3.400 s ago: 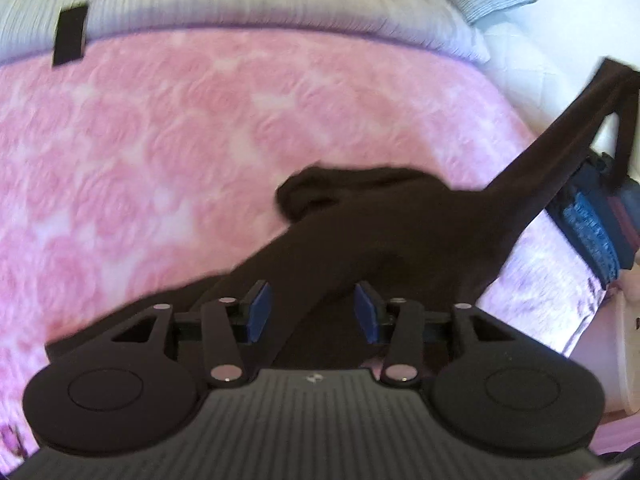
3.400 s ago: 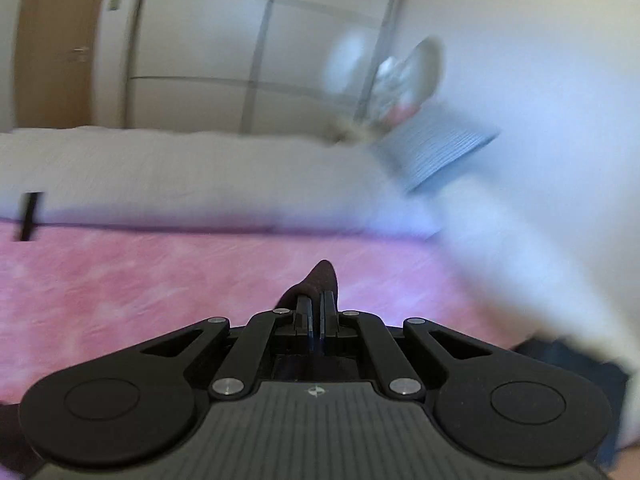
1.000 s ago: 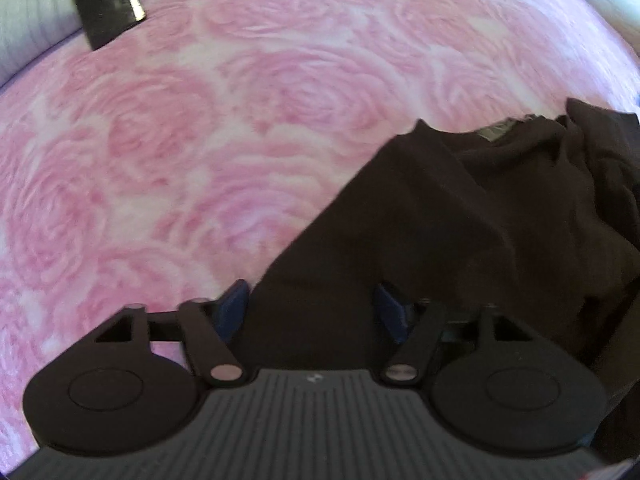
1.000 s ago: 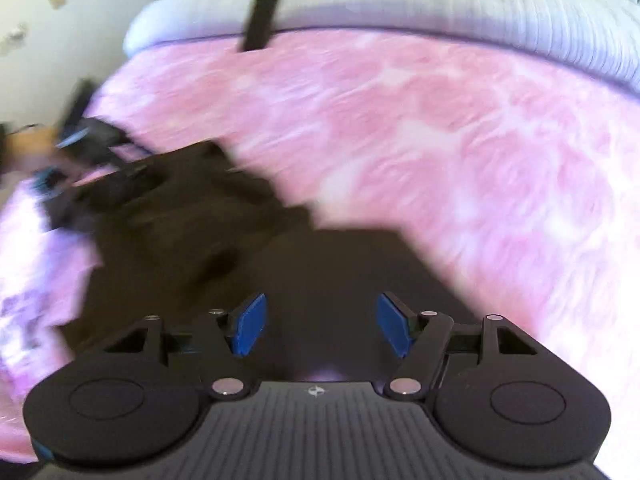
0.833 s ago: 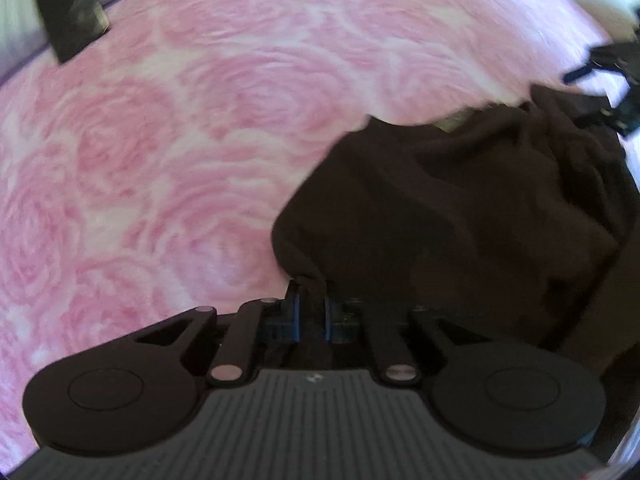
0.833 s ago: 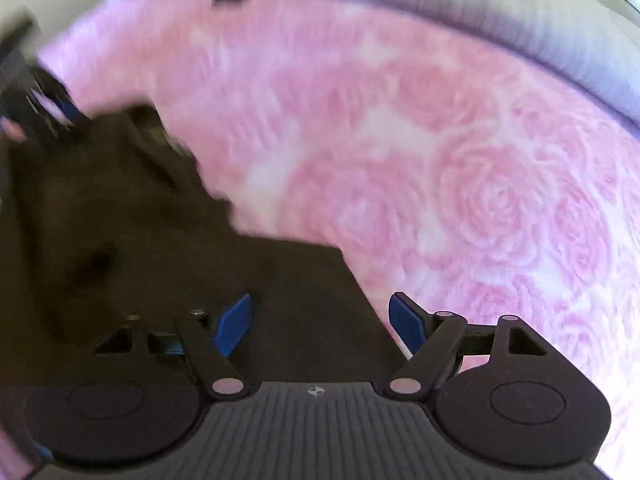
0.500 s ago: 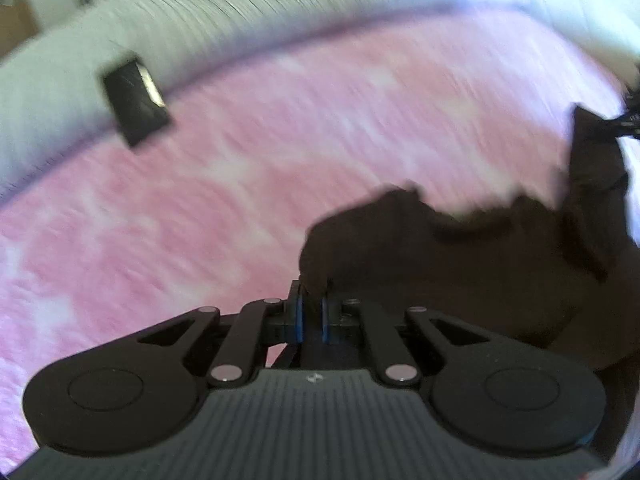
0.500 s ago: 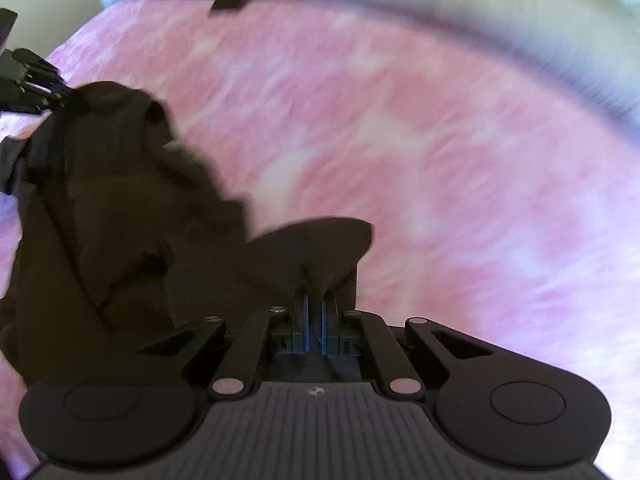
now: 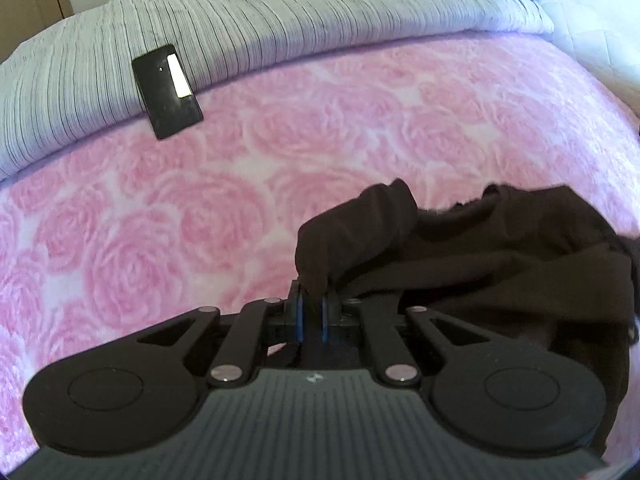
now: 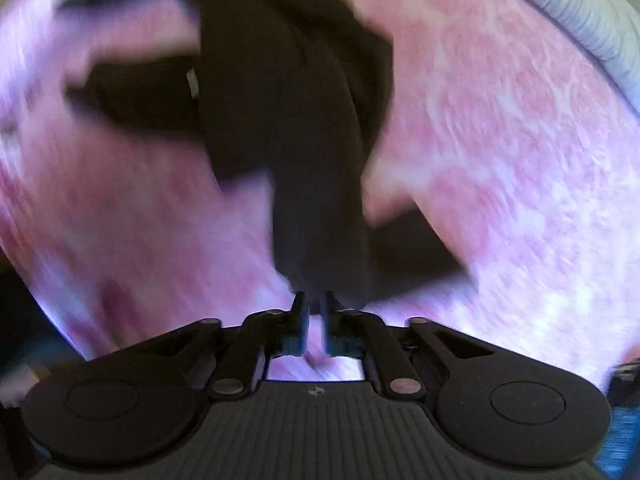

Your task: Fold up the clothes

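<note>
A dark brown garment (image 9: pixel 480 264) lies bunched on the pink rose blanket (image 9: pixel 200 220), at the right of the left wrist view. My left gripper (image 9: pixel 311 296) is shut on a fold of it, and the pinched cloth stands up as a hump just ahead of the tips. In the blurred right wrist view the garment (image 10: pixel 288 100) hangs as a long dark strip over the blanket (image 10: pixel 500 140). My right gripper (image 10: pixel 314 300) points down with its jaws close together and opening, the strip's end still caught between the tips.
A black phone (image 9: pixel 167 91) lies at the seam between the blanket and a grey striped duvet (image 9: pixel 280 12) at the far side. A white quilted surface (image 9: pixel 592 28) sits at the far right. Pink blanket lies bare to the left of the garment.
Both grippers went from open over the garment to shut on it and lifted it. The right one has swung over fast and now looks straight down at the hanging cloth.
</note>
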